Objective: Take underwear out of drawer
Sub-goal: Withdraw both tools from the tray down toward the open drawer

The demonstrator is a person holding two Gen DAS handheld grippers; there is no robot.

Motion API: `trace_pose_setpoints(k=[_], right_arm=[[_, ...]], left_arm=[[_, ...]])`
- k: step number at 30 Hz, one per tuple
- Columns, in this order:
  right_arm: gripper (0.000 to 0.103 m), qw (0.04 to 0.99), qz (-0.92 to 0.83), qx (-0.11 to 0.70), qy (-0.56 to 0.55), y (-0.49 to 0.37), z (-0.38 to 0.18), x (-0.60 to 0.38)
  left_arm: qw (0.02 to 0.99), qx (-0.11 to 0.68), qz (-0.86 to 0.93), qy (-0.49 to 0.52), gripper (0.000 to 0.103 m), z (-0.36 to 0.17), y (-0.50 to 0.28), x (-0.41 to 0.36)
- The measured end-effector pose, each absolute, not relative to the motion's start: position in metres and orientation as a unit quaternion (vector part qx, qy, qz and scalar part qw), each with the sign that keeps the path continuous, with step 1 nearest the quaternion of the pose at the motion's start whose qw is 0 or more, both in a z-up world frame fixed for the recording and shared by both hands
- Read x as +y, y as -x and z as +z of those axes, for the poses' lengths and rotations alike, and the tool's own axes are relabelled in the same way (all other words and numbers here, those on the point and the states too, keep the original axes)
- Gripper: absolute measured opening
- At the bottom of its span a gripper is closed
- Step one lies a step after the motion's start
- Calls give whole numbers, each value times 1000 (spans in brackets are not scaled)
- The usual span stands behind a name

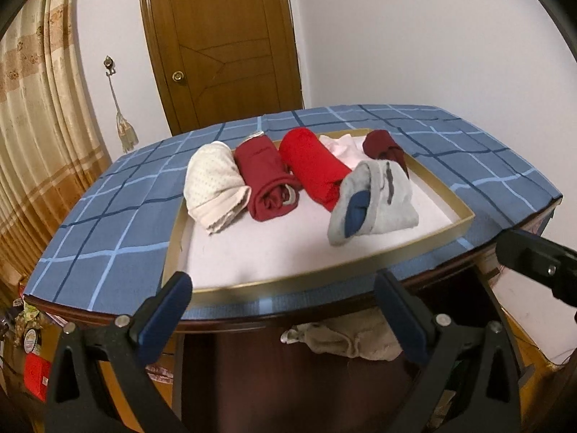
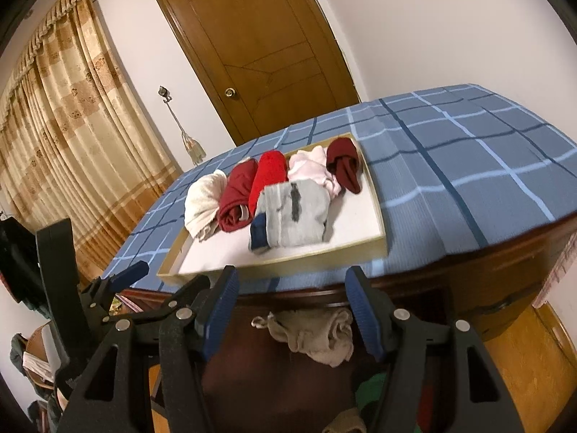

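Bare tray floor beside rolled underwear

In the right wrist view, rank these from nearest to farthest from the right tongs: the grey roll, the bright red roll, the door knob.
1. Grey roll, at the tray's front, just beyond the right tongs.
2. Bright red roll, behind it, mid-tray.
3. Door knob, far back on the wooden door.

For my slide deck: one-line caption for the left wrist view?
Open left gripper approaches a shallow gold-rimmed tray of rolled underwear on blue checked cloth.
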State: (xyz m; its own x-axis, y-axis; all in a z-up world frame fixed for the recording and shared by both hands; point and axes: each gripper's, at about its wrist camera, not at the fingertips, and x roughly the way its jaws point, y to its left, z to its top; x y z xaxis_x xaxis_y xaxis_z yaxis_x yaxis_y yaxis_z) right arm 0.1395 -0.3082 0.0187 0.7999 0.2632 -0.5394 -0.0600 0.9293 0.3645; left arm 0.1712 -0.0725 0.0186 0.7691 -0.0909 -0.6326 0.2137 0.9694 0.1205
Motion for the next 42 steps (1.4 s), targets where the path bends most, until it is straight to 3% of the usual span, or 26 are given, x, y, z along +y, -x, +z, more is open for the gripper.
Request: trace_pose_setpoints(k=[27,42], right_arm=[[64,930,45,330,-158,-88,-33,-315],[64,911,15,394,-120,-62,-67,-338]], left_arm=[[916,378,-99,-88,102,-34,-135,-54],[891,427,-115,-103,102,-74,-122,-47]])
